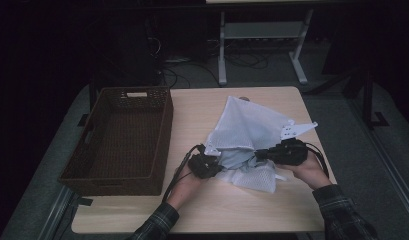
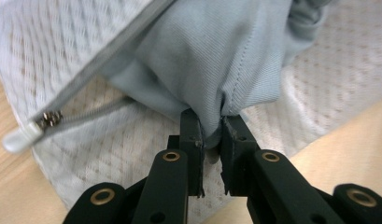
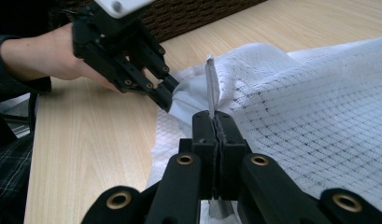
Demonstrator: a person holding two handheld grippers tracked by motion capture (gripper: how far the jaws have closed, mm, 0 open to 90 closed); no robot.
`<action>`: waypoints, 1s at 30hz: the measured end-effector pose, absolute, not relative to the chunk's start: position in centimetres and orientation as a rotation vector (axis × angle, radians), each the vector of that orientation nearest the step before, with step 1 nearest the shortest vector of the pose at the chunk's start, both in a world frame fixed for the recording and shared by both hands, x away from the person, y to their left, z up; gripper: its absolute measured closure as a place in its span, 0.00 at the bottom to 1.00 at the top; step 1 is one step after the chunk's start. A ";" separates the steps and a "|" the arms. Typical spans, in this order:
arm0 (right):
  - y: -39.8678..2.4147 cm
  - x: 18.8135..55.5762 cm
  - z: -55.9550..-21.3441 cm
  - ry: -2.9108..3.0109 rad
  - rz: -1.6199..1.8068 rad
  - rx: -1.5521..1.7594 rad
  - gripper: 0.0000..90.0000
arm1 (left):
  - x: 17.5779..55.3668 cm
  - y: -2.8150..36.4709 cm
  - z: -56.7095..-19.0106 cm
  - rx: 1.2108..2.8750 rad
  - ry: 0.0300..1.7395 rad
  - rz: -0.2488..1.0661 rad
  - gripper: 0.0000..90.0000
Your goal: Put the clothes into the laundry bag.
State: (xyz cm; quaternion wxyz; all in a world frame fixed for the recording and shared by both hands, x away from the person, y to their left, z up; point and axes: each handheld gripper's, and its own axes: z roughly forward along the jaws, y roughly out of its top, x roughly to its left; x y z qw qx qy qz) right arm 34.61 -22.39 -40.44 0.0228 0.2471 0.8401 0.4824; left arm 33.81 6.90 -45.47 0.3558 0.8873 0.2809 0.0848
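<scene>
A white mesh laundry bag (image 1: 252, 125) lies on the table, and a pale grey-blue cloth (image 2: 212, 60) bulges from its zipped opening. My left gripper (image 2: 211, 128) is shut on a fold of that cloth at the bag's near left side (image 1: 218, 162). The zipper pull (image 2: 49, 118) hangs to the left of it. My right gripper (image 3: 215, 121) is shut on the grey zipper band (image 3: 211, 84) at the bag's edge, its tip (image 1: 258, 154) facing the left gripper (image 3: 166, 95) across a short gap. The mesh (image 3: 319, 121) drapes away to the right.
A dark brown wicker basket (image 1: 164, 127) with nothing in it stands at the table's left, close to my left hand. Bare light wood (image 1: 232, 205) runs along the near edge. Beyond the table are a dark floor, cables and a white table frame (image 1: 222, 50).
</scene>
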 end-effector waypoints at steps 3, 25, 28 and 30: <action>-22.4 34.6 -40.5 2.605 1.491 0.761 0.98 | 33.0 6.5 -44.7 2.276 0.687 0.214 0.90; -21.6 33.9 -38.3 2.573 1.603 0.681 0.98 | 32.3 3.6 -39.3 2.128 0.593 0.321 0.91; -21.5 33.6 -37.7 2.566 1.617 0.659 0.98 | 32.9 2.6 -39.3 2.128 0.615 0.334 0.91; -21.5 33.5 -37.4 2.565 1.622 0.646 0.98 | 33.3 2.1 -39.7 2.119 0.631 0.335 0.91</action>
